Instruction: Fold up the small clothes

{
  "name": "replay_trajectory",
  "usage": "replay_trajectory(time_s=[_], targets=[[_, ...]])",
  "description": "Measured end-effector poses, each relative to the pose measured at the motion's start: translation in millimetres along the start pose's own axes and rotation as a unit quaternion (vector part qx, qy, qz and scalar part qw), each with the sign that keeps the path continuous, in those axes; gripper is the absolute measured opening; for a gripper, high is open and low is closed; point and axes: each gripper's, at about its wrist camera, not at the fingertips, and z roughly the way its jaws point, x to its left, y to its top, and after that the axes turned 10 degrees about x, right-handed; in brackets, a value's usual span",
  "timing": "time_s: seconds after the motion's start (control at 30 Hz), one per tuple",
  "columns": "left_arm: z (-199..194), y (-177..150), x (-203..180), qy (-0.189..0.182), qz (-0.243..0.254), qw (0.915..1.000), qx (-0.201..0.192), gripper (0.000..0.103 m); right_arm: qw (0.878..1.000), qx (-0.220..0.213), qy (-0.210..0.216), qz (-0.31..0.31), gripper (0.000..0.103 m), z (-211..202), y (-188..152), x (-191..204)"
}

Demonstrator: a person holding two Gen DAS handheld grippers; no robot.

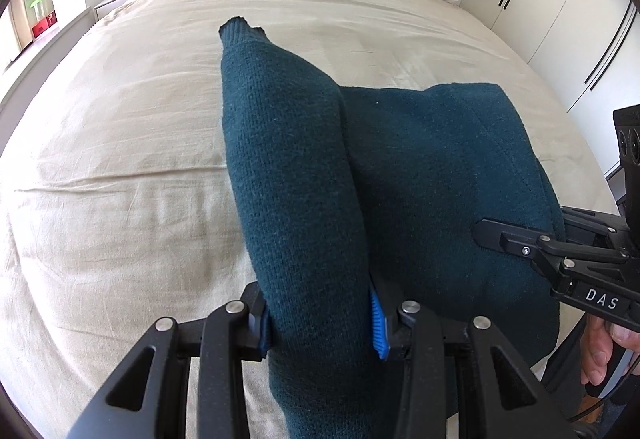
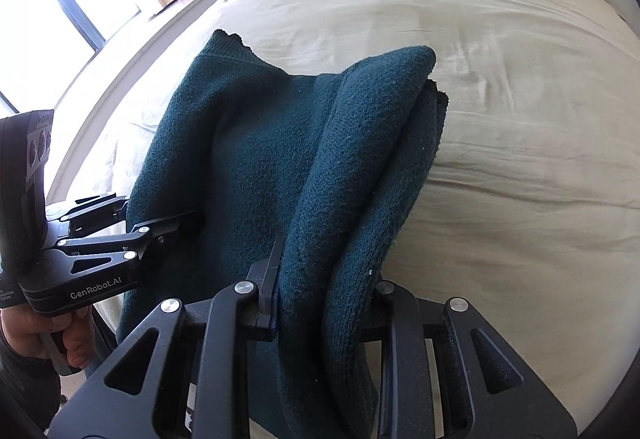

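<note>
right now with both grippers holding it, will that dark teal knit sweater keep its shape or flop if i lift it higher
Probably flop: the dark teal knit sweater already sags in a slack span between the left gripper and right gripper. Its thick, fuzzy knit bunched in the jaws suggests it will grip well, not slip. It looks bulky, so the loose end may drag on the beige bed sheet.

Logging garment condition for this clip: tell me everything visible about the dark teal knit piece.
The teal knit garment is thick, fuzzy wool-like fabric with a ribbed cuff at its far end. It is bunched into folds and lifted over the beige bedsheet, clamped at two places by the left gripper and right gripper.
</note>
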Motion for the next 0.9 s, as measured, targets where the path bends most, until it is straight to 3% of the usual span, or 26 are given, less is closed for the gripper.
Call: replay_trajectory(time_s=[0.5, 0.9], targets=[[24, 47, 3, -0.002, -0.007, 1.0, -0.003, 0.04, 1.0, -0.004, 0.006, 0.012, 0.022, -3, 10, -10], [58, 58, 5, 0.011, -0.006, 0.9998, 0.014, 0.045, 0.999, 0.013, 0.021, 0.032, 0.022, 28, 22, -29]])
